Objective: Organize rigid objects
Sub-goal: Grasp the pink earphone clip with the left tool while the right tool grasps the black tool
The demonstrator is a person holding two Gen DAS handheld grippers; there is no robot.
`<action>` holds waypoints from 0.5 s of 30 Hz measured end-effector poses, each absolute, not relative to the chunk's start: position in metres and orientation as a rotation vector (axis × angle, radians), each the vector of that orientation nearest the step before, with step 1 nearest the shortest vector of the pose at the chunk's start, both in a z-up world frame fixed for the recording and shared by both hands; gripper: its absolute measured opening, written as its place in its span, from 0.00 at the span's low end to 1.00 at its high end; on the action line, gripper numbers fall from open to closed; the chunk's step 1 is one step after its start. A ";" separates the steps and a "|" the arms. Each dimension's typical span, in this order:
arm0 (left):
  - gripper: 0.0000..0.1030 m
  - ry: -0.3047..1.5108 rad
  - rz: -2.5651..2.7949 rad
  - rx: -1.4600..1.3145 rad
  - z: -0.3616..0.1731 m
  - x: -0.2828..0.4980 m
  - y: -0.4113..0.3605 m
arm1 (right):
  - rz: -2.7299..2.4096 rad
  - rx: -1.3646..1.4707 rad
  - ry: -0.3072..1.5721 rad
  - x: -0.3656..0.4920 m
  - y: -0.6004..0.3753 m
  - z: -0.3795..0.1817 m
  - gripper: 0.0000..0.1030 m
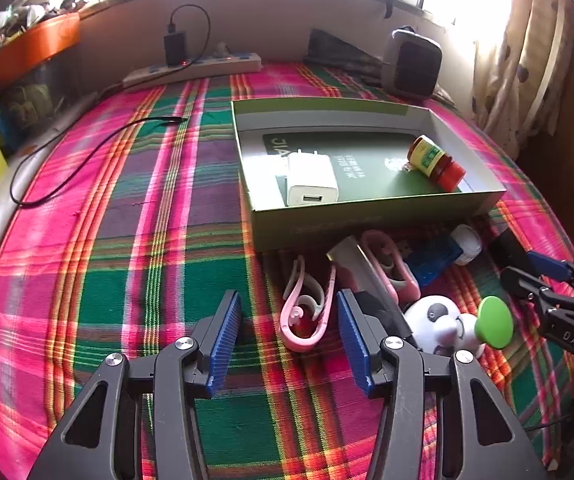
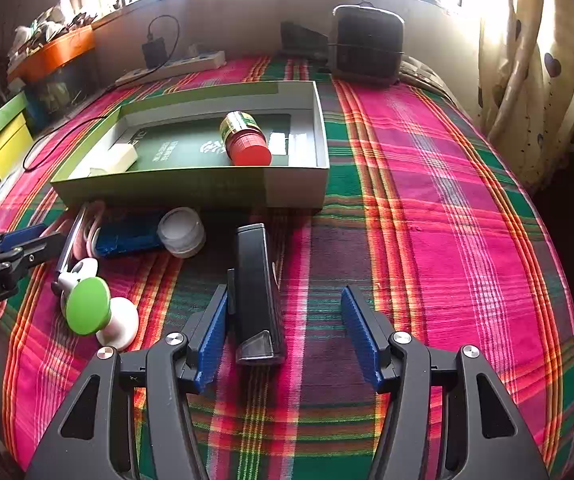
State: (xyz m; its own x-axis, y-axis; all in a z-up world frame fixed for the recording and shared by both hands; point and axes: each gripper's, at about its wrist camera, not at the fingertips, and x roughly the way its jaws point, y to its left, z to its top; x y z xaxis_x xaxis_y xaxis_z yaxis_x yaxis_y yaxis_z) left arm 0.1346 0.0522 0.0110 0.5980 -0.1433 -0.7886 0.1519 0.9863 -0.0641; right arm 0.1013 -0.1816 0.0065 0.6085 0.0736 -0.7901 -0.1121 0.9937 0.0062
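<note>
Lying lengthwise between the right gripper's wide, empty fingers, the black device hugs the left one, pointing toward the box.

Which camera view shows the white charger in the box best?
The left wrist view: the white charger lies near and unobstructed in the green box, its port facing the camera. The right wrist view shows it smaller, at a slant, partly behind the box wall.
</note>
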 end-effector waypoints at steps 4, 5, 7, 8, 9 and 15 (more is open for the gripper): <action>0.47 0.908 -0.154 0.060 0.009 0.135 0.048 | 0.117 -0.055 0.906 0.102 -0.182 0.006 0.55; 0.47 0.906 -0.149 0.067 0.009 0.135 0.047 | 0.120 -0.057 0.904 0.102 -0.182 0.006 0.55; 0.47 0.902 -0.146 0.092 0.009 0.135 0.046 | 0.127 -0.061 0.904 0.102 -0.182 0.006 0.55; 0.47 0.903 -0.149 0.096 0.009 0.136 0.046 | 0.132 -0.063 0.903 0.103 -0.182 0.006 0.55; 0.47 0.903 -0.152 0.101 0.009 0.136 0.046 | 0.134 -0.064 0.903 0.103 -0.182 0.006 0.55; 0.47 0.902 -0.164 0.124 0.011 0.141 0.044 | 0.158 -0.075 0.902 0.103 -0.183 0.006 0.55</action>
